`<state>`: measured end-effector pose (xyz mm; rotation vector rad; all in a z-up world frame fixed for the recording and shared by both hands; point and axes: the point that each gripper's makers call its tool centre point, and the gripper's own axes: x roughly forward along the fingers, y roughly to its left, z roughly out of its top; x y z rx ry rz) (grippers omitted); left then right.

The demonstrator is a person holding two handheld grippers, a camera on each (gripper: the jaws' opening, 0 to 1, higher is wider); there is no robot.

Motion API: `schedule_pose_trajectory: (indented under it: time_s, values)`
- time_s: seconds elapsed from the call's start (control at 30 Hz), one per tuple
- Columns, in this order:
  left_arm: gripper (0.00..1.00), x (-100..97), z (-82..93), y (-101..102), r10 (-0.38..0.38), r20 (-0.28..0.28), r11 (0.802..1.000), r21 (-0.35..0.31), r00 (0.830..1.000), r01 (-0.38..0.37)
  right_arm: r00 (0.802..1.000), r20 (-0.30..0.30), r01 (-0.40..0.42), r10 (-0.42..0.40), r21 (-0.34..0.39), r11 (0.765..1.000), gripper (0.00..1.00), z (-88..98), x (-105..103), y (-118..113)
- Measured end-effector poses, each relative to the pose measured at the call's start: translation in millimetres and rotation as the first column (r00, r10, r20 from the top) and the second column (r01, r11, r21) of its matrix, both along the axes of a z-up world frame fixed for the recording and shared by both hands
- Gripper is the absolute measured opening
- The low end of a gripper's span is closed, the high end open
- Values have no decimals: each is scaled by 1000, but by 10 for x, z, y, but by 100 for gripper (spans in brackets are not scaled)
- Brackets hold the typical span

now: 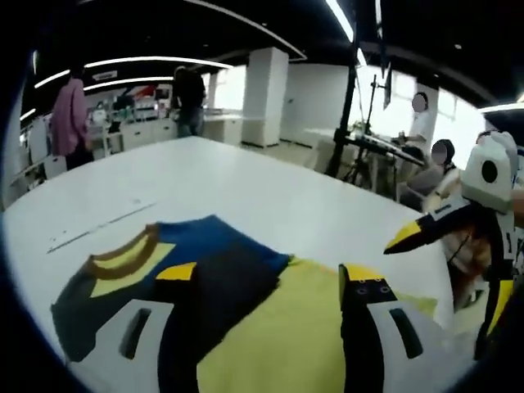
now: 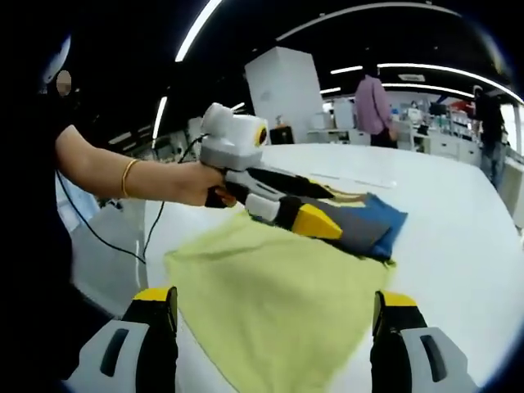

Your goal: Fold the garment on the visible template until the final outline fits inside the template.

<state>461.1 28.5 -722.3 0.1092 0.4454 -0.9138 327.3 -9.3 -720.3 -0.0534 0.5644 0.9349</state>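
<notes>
Garment flat on yellow template, no containers

Background only, relative to your grippers: a white table runs out ahead of the left gripper's jaws. Far ahead and left of them stands a person in a pink top; a person in dark clothes is further right by the white counters. A white pillar is dead ahead. Ahead-right there's a black stand, with two seated people beyond it. From the right gripper, a white cabinet block sits ahead, with ceiling light strips overhead.
</notes>
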Motion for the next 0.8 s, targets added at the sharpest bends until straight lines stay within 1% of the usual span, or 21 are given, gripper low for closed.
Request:
schedule_pose_trajectory:
  time_s: [0.03,0.13,0.2,0.27,0.33,0.4,0.53,0.67,0.8]
  values:
    - [71,-24,6,33,-3,4,1000,0,1000,3,1000,-2,-4,4,-3,1000,99,-3,-2,-3]
    - [76,-117,-7,176,-7,-9,1000,12,1000,7,1000,-3,-24,24,-14,1000,99,8,-14,-10]
    - [79,-184,-1,245,-15,-2,1000,20,1000,15,1000,-9,-29,29,-21,999,99,8,-17,-15]
    - [82,-281,-1,339,-23,-4,999,24,1000,23,999,-11,-43,43,-35,998,99,9,-30,-21]
    - [87,-369,-1,398,-38,3,999,27,999,38,999,-14,-51,50,-41,998,99,12,-42,-21]
    - [90,-445,-22,447,-54,-2,998,43,999,54,998,-14,-63,62,-49,997,99,13,-60,-21]
    - [94,-612,-46,572,-73,-2,996,59,997,73,996,-17,-86,85,-68,994,99,5,-104,-26]
    - [95,-776,-100,720,-68,-30,996,62,997,69,994,-29,-107,105,-82,991,99,-15,-157,-23]
    - [96,-934,-132,859,-70,-45,995,74,997,73,992,-38,-120,117,-98,988,99,-38,-203,-26]
